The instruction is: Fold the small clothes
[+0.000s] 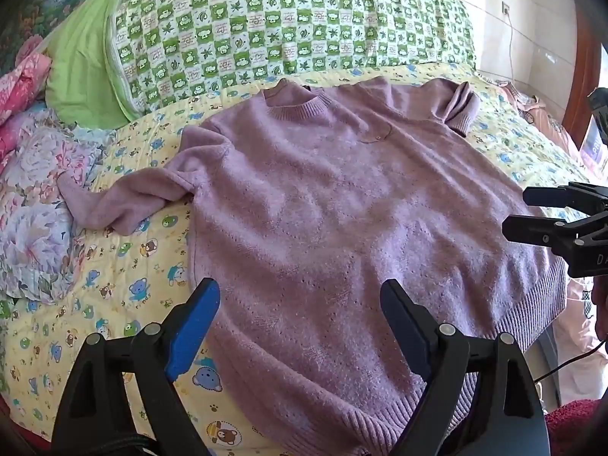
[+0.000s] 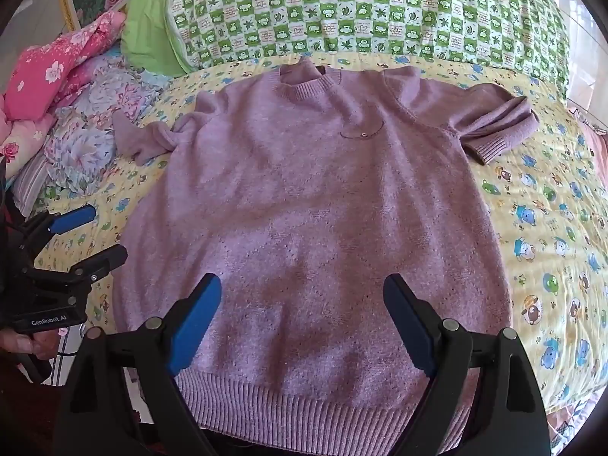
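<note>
A lilac knit sweater (image 1: 323, 209) lies flat, front up, on the bed, neck toward the pillows; it also shows in the right wrist view (image 2: 311, 209). Its left sleeve (image 1: 125, 205) is bunched out to the side, and its right sleeve (image 2: 497, 125) is folded near the shoulder. My left gripper (image 1: 300, 304) is open and empty, above the sweater's lower left part near the hem. My right gripper (image 2: 302, 300) is open and empty, above the hem's middle. Each gripper shows in the other's view: the right one (image 1: 532, 212), the left one (image 2: 98, 235).
A yellow cartoon-bear quilt (image 2: 551, 228) covers the bed. A green checked pillow (image 2: 361, 11) lies at the head. Floral bedding (image 2: 95, 140) and pink fabric (image 2: 57, 68) are piled at the left. The bed's edge runs just below the sweater's hem.
</note>
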Demonstrator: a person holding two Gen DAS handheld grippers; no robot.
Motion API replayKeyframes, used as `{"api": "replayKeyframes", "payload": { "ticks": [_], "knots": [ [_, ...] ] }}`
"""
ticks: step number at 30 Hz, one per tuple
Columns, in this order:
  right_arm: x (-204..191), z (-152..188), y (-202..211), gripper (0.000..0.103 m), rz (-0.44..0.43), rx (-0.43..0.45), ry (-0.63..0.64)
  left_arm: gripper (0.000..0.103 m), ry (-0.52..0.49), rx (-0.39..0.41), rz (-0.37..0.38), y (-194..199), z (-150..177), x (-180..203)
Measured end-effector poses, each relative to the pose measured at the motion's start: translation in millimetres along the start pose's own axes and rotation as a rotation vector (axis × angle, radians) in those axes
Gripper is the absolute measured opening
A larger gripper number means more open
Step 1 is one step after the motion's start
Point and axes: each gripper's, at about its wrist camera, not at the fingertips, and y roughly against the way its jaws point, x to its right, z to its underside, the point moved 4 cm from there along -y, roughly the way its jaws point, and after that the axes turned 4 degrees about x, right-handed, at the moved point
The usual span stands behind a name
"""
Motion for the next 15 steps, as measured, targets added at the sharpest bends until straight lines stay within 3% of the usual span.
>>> {"api": "replayKeyframes", "payload": {
  "ticks": [15],
  "knots": [
    [-0.2,0.8,-3.8,0.087,0.001,-0.006,0.006,0.087,0.01,-0.017,0.016,-3.9,3.4,-1.2]
  ]
}}
